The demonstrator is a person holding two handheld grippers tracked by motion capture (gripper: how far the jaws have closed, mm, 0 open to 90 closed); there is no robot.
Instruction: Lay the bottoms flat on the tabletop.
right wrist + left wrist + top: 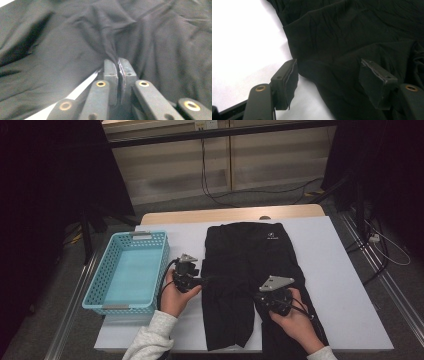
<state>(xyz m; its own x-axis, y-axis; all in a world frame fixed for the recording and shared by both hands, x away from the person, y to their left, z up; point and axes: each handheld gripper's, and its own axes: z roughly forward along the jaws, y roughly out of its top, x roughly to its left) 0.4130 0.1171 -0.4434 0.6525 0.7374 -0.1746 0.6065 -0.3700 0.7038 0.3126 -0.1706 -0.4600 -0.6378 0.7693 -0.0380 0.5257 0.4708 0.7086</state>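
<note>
A light blue perforated basket [131, 272] sits on the white-covered counter [340, 285] at about nine o'clock, its long side running toward twelve. Beyond the counter's wooden far edge, at twelve o'clock, black cables [210, 190] hang down a pale wall panel and trail across the grey floor [400, 290].

- From my remote seat I see a white-covered worktop [345, 285] with a wooden edge at the far side.
- Grey floor [280, 197] behind, black cables [212, 190] trailing (loosely looped).
- Pale wall panels [170, 170]; dark curtains [55, 180] flank both sides.
</note>
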